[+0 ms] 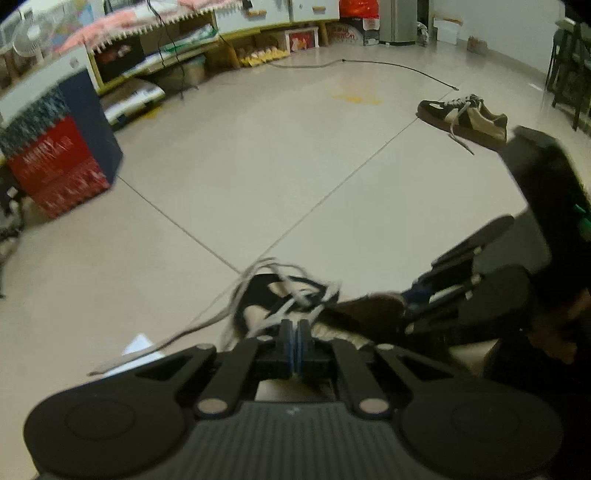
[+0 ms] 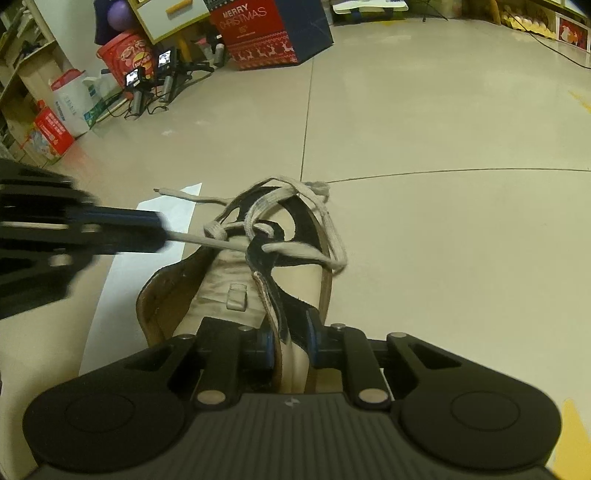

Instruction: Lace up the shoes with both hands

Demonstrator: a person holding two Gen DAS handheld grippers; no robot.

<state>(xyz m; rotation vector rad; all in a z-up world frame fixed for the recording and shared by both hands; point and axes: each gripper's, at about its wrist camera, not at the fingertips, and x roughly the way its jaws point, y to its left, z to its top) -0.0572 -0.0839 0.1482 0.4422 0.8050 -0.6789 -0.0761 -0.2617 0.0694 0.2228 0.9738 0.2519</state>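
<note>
A black and beige shoe (image 2: 229,284) lies on the tiled floor, its white lace (image 2: 295,206) loosely threaded and looped over the toe. My right gripper (image 2: 291,347) is shut on the shoe's black eyelet flap near the collar. My left gripper (image 1: 294,332) is shut on one strand of the lace; in the right wrist view the left gripper (image 2: 159,236) comes in from the left and pulls that strand taut out of an eyelet. In the left wrist view the shoe (image 1: 280,295) sits just beyond my fingertips, with the right gripper (image 1: 417,299) holding it from the right.
A second matching shoe (image 1: 465,118) lies far off on the floor. A white paper sheet (image 2: 147,236) lies under the near shoe. A red Christmas box (image 2: 266,33), cameras on small tripods (image 2: 147,81) and shelves line the room's edge. A cable (image 1: 399,68) crosses the floor.
</note>
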